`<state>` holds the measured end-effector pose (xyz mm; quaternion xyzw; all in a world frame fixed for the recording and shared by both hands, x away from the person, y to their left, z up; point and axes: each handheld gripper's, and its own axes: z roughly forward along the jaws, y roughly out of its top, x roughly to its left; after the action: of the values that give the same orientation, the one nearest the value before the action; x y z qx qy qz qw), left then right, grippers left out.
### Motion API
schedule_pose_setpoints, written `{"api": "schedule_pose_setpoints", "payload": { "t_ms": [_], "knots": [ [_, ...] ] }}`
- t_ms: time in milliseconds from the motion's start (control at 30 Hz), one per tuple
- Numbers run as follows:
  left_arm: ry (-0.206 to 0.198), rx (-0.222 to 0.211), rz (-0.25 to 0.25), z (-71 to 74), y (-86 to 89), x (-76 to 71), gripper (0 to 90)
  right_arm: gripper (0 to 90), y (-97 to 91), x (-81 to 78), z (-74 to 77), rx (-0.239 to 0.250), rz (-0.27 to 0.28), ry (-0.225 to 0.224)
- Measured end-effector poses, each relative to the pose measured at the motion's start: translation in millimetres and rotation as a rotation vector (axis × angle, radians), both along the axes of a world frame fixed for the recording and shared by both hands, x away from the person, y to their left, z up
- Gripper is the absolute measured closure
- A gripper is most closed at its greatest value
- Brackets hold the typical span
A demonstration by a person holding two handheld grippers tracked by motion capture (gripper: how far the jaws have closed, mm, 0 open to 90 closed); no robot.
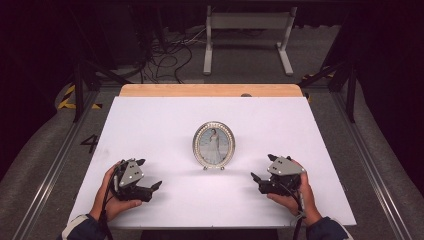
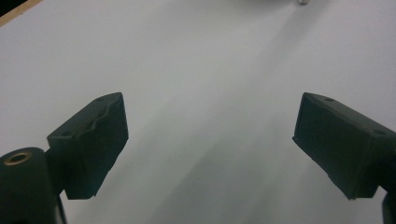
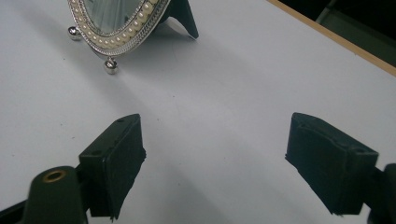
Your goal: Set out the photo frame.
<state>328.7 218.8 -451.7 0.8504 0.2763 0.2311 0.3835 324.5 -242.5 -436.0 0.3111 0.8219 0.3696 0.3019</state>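
Note:
An oval silver picture frame (image 1: 214, 144) with a pearl-studded rim stands upright at the middle of the white table (image 1: 150, 125), on small ball feet and a dark back stand. Its lower edge (image 3: 119, 28) appears at the top left of the right gripper view. My left gripper (image 1: 149, 182) rests near the front left, held by a hand, its jaws wide apart with nothing between them (image 2: 210, 144). My right gripper (image 1: 261, 174) sits near the front right, jaws likewise spread over bare table (image 3: 215, 158). Both grippers are apart from the frame.
The white sheet covers a wooden tabletop whose far edge (image 1: 210, 90) shows. Beyond it stand a white metal stand (image 1: 247, 37) and loose cables (image 1: 170, 57) on the floor. Metal rails (image 1: 370, 165) run along both sides of the table.

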Motion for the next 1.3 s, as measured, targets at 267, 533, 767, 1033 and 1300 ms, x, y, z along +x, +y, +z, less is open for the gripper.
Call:
{"api": "schedule_pose_setpoints", "payload": {
  "t_ms": [267,533,767,1033,1300],
  "knots": [
    [0.002,-0.023,0.051,-1.3,19.7,-8.8,10.5,18.4,-9.6,-7.8,-10.1,0.019,-0.023,0.021],
    [0.026,-0.042,0.078,-6.1,37.1,-19.3,10.6,17.0,-24.8,-12.6,-12.8,0.055,-0.06,0.036],
    [0.044,-0.083,0.122,-5.1,56.5,-20.0,9.6,15.8,-33.0,-13.0,-15.8,0.072,-0.101,0.038],
    [0.042,-0.051,0.103,-7.9,49.2,-17.8,9.3,15.9,-34.4,-15.0,-15.6,0.073,-0.102,0.032],
    [0.033,-0.06,0.109,-7.9,50.4,-19.6,9.3,15.7,-29.9,-16.3,-14.2,0.06,-0.094,0.022]
  ]
}}
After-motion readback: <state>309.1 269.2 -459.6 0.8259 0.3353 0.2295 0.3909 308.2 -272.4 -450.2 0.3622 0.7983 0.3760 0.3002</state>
